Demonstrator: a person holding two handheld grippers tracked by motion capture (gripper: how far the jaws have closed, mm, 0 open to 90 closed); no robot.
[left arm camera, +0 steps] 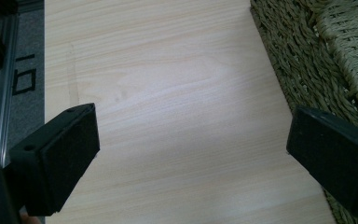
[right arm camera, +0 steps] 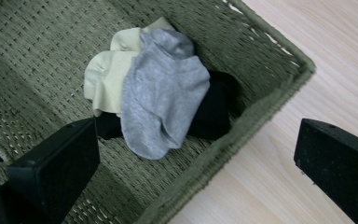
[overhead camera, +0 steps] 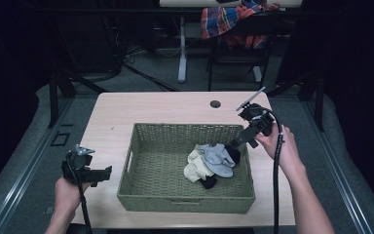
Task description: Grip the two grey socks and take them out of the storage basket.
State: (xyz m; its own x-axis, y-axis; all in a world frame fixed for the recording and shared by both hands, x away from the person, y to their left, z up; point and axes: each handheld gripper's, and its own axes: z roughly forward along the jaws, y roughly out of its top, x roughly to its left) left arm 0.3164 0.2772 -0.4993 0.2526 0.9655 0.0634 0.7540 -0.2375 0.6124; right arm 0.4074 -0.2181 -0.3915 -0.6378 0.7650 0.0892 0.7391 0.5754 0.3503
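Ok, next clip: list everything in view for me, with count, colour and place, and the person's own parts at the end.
basket: one, olive-green woven, middle of the table
grey socks: top of the pile in the basket's right part; count unclear
cream socks: partly under the grey ones; count unclear
black socks: under the pile, beside the basket's right wall; count unclear
table: one, light wood
cable hole: one, dark, far edge of the table
plaid cloth: one, red, blue and orange, draped on a chair behind the table
left gripper: black, open, over bare table left of the basket
right gripper: black, open, above the basket's right rim
hands: two, one on each gripper
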